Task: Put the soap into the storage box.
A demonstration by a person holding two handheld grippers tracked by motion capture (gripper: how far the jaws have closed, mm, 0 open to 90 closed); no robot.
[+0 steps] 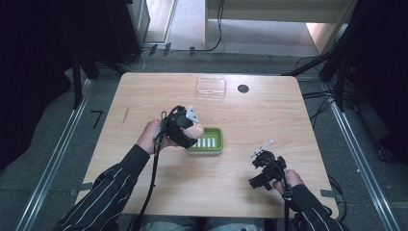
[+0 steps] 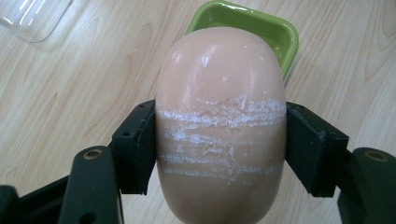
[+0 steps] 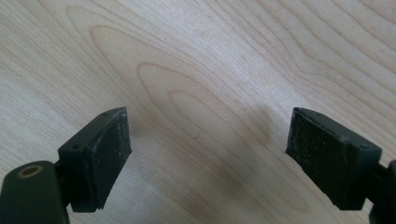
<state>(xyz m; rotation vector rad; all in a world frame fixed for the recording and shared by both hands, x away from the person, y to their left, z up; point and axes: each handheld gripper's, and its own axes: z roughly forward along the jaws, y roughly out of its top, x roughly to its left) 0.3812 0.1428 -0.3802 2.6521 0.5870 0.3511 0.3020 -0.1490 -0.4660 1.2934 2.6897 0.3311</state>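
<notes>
Left gripper [image 2: 219, 149] pinches peach soap bar [image 2: 220, 121]; right gripper [image 3: 208, 154] spread, empty.
Green dish [image 1: 215, 139] beneath soap; clear lid [image 1: 211, 87] well apart at the table's [image 1: 269, 115] far edge.

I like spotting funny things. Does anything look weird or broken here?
The peach soap bar looks scuffed: white scratchy lines cross its middle, between the left gripper pads clamped on its sides. Nothing is spilled, and the green soap dish sits flat on the table.

One peach soap bar [image 2: 220, 126], one green soap dish [image 1: 210, 140], one clear plastic lid [image 1: 211, 87] at twelve o'clock and two grippers are counted on one table [image 1: 159, 91].
</notes>
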